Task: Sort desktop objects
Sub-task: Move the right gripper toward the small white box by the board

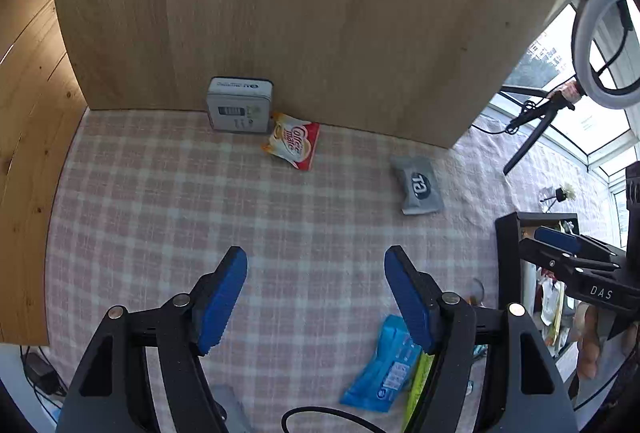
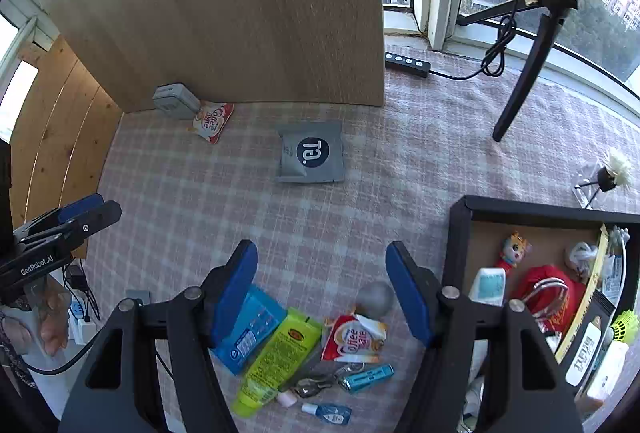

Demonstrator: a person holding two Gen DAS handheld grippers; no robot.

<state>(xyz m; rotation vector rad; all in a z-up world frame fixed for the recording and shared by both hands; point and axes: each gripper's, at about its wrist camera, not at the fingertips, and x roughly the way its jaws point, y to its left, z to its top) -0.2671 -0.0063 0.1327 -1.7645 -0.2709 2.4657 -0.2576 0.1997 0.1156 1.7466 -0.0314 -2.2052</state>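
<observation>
Counter under a pink checked cloth. Counted two Coffee-mate sachets: one at the foot of the wooden board, touching one grey tin; the other in the near cluster. One grey pouch lay flat and alone mid-counter. Near cluster also held one blue packet, one yellow-green tube, one grey ball, one teal clip and one small blue bottle. One black tray at the right, crowded with small items. Left tongs pointed steeply down over bare cloth, released, blue pads wide apart, nothing between. Right tongs likewise steeply down above the cluster, released, gripping nothing. A hand showed at the left tongs' handle.
</observation>
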